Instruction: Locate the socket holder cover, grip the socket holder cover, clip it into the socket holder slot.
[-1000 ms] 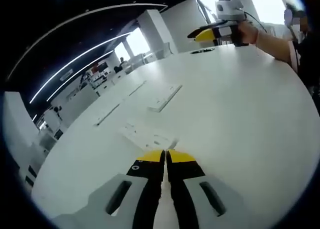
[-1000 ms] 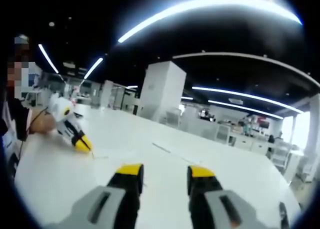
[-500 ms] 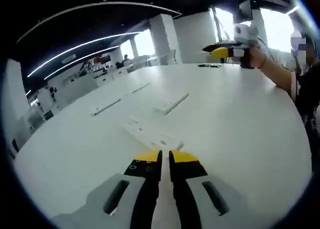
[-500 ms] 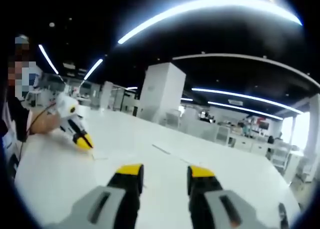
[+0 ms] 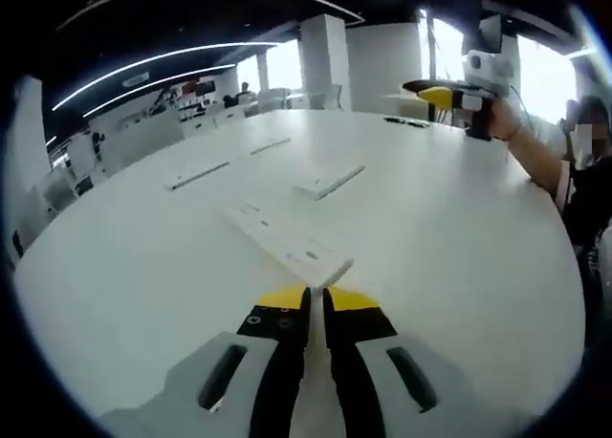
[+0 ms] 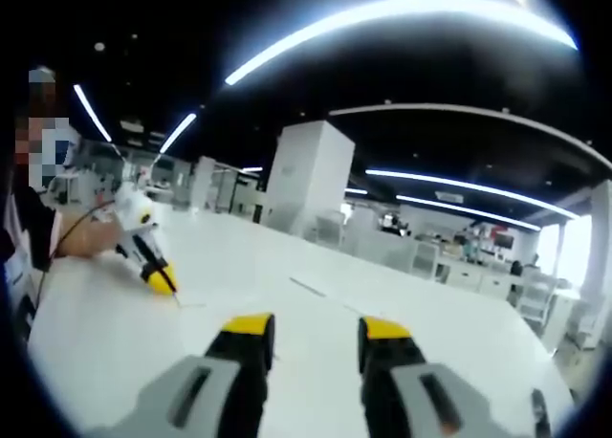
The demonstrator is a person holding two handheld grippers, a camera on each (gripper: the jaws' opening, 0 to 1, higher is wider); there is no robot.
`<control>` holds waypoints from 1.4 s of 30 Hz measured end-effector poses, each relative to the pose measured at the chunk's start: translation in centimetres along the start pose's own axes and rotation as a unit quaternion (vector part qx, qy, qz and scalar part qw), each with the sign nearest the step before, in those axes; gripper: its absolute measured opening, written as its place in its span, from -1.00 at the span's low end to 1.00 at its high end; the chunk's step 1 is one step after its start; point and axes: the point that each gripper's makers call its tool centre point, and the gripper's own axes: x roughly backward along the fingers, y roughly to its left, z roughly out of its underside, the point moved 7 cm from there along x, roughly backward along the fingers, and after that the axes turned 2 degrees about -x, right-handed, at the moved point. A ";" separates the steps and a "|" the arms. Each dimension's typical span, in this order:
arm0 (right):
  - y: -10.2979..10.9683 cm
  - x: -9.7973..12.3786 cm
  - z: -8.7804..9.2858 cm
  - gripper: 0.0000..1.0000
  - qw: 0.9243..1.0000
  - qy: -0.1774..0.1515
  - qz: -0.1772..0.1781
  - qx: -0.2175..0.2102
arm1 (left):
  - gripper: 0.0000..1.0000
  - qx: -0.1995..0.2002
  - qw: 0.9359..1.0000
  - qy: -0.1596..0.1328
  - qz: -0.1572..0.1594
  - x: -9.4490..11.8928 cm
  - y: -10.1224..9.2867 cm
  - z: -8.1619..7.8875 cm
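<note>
Left gripper view: socket holder cover (image 5: 287, 245) just ahead of left hand-held gripper (image 5: 315, 298).

White worktop (image 5: 459, 237), big and round-edged. Beyond its far edge: a white square pillar (image 5: 323, 60), white desks (image 5: 143, 161) off to one side, bright windows (image 5: 535, 75). Long ceiling light strips (image 6: 402, 8) above the pillar, dark ceiling around them.

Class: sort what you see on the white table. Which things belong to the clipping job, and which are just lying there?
Job: flat white strip just ahead of the closed left tool; open right tool.

Lying about: two farther white strips.
</note>
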 end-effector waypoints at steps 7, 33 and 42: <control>-0.1 0.0 0.0 -0.26 1.000 0.001 0.000 0.001 | -0.87 0.001 1.000 -0.005 0.001 -0.2 0.0 0.0; 0.0 -0.1 0.3 -0.26 1.000 0.007 -0.003 0.004 | -0.93 -0.001 1.000 -0.014 -0.005 -0.4 0.4 -0.1; 0.1 -0.2 0.5 -0.27 1.000 0.013 0.000 0.008 | -0.92 -0.004 1.000 -0.004 -0.001 -0.2 0.0 0.0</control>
